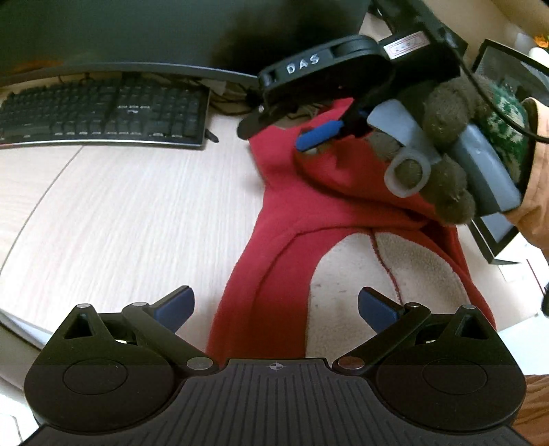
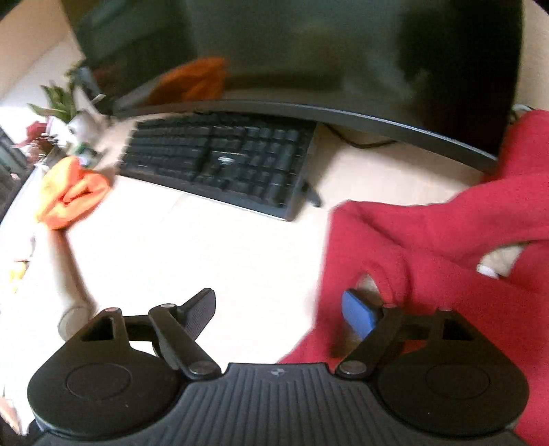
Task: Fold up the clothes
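Observation:
A red fleece garment point(image 1: 274, 260) with a cream lining point(image 1: 350, 274) lies on the pale wooden desk point(image 1: 130, 212). My left gripper point(image 1: 274, 305) is open just above the garment's near end, one finger on each side. My right gripper point(image 1: 291, 133) shows at the top right of the left wrist view, held in a gloved hand point(image 1: 442, 137), its blue finger on the red cloth. In the right wrist view the right gripper point(image 2: 279, 308) is open; the red garment point(image 2: 446, 247) drapes over its right finger point(image 2: 358, 314) and nothing is clamped.
A black keyboard point(image 1: 103, 113) sits under a curved monitor point(image 1: 154, 31) at the back of the desk. Orange cloth point(image 2: 68, 195) lies at the left in the right wrist view, near a plant point(image 2: 58, 103). A black frame point(image 1: 497, 236) stands at the right.

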Demonstrator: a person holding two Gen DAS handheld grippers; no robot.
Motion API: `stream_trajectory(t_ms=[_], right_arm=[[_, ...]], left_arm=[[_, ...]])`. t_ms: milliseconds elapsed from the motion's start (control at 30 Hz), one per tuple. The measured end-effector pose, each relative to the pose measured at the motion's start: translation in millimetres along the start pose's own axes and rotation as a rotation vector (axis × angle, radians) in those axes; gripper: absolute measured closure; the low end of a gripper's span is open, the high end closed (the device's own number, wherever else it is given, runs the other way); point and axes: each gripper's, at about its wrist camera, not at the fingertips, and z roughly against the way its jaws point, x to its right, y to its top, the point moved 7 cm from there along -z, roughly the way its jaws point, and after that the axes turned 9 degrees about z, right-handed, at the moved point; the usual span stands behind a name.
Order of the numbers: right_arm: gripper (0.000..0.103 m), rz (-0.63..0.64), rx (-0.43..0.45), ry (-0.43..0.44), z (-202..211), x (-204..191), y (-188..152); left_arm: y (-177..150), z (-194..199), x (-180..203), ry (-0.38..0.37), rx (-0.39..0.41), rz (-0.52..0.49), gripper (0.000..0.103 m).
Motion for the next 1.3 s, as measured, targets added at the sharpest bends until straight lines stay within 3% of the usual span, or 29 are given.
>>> stream_trajectory(t_ms=[133, 233, 333, 433, 633, 767, 833, 900, 1033, 1300], right_arm=[[0.018, -0.021, 0.144, 0.048, 29.2, 2.0, 21.6], [0.017, -0.046, 0.238, 0.024, 63.5, 18.2, 29.9], [0.015, -0.084, 0.312, -0.041, 95.6, 44.6, 17.9], [0.015, -0.105, 0.356, -0.161, 123.5, 70.7, -15.2], [0.014, -0.043, 0.289, -0.443, 133.7, 106.7, -93.4], [0.014, -0.158, 0.264, -0.466, 122.4, 134.7, -130.4], [0.015, -0.18, 0.259, -0.485, 119.0, 143.5, -136.1], [0.015, -0.15, 0.265, -0.525, 118.0, 147.3, -133.2], [0.015, -0.063, 0.286, -0.63, 117.0, 153.1, -112.0], [0.015, -0.044, 0.176, -0.623, 55.4, 173.9, -100.7]], left_arm=[[1.3, -2.9, 4.4, -0.009, -0.007, -0.023, 0.0], [7.1, -7.5, 13.1, -0.042, 0.004, -0.033, 0.0], [15.1, -13.5, 21.8, -0.072, 0.018, -0.034, 0.0], [31.9, -25.5, 35.1, -0.117, 0.04, -0.046, 0.0], [81.9, -68.9, 60.3, -0.192, 0.061, -0.017, 0.004], [105.9, -113.2, 61.9, -0.122, 0.047, 0.004, 0.009], [110.3, -134.2, 59.7, -0.045, 0.036, -0.03, 0.053], [112.2, -144.0, 57.7, 0.008, 0.029, -0.06, 0.065], [113.2, -140.0, 53.7, 0.033, 0.043, -0.113, 0.068], [116.1, -142.1, 47.7, 0.042, 0.038, -0.122, 0.067]])
